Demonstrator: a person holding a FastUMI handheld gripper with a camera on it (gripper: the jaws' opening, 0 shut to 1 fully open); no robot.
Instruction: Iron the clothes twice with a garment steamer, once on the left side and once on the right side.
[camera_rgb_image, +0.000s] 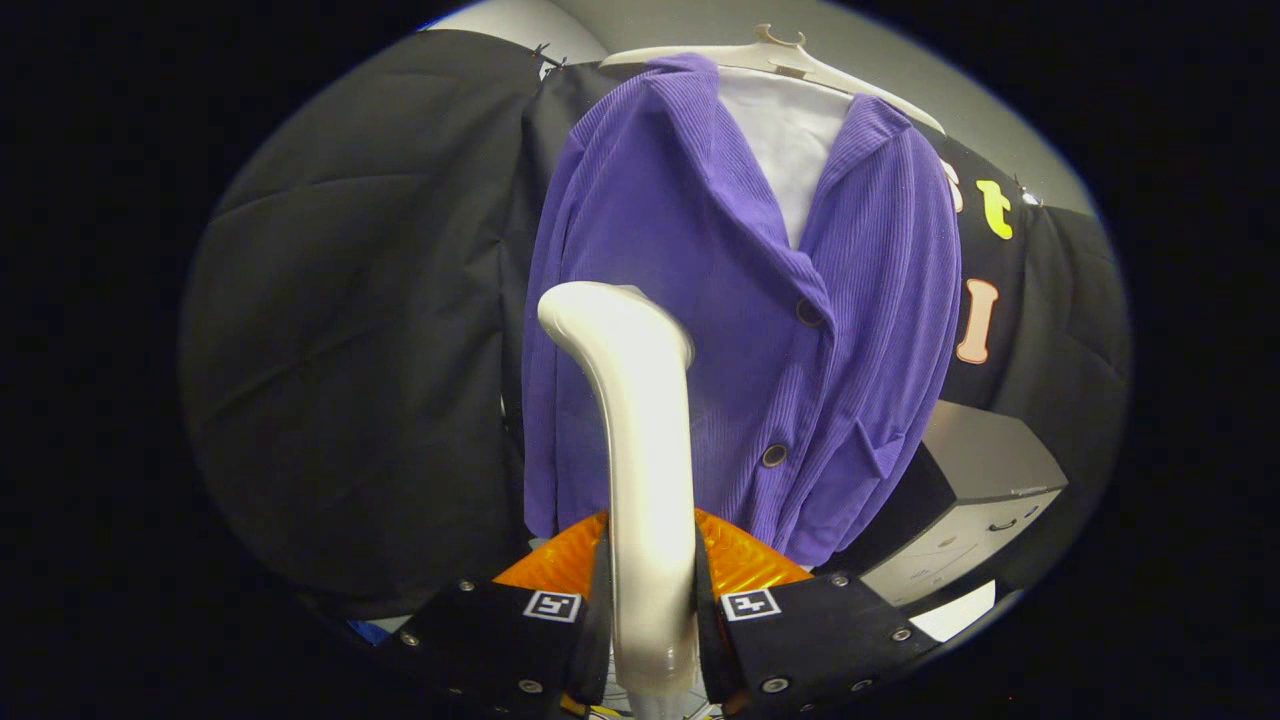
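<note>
A purple ribbed cardigan with dark buttons hangs on a pale hanger over a white shirt, against the black cloth wall. My gripper is shut on the white handle of the garment steamer, which rises between the fingers. The steamer's curved head sits in front of the cardigan's left front panel, about level with the upper button; whether it touches the fabric I cannot tell.
A grey cabinet with drawers stands low to the right of the cardigan. Black cloth hangs behind and to the left. A strip of white surface shows below the cabinet.
</note>
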